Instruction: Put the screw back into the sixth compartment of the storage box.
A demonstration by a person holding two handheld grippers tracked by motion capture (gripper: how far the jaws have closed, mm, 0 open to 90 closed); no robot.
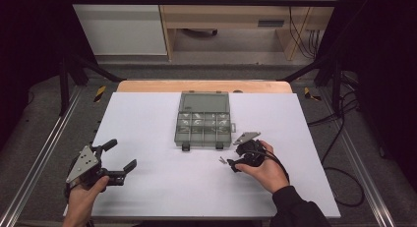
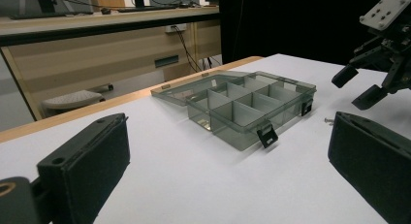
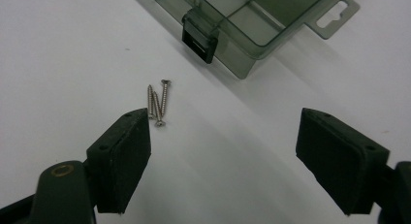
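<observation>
White board (image 1: 162,187) covers the table under my two grippers, with dark floor and metal rails on either side. Nearest me on the left, my left gripper (image 1: 119,160) rests low over the board with its jaws spread wide and nothing between them. On the right, my right gripper (image 1: 235,156) hangs just above the board, jaws also apart and gripping nothing. From the right gripper view I see three small screws (image 3: 157,102) lying flat on the board just beyond the left-hand jaw tip, close together and roughly parallel; their long axes run away from the gripper toward the box, one head at the far end and at least one head at the near end. Just past them sits the smoky clear compartment box (image 1: 203,127), its lid (image 1: 205,101) folded back flat on the far side and its two black latches (image 3: 199,36) facing me. Beyond the board's far edge runs a wooden table lip (image 1: 204,85), then pale cabinets.
</observation>
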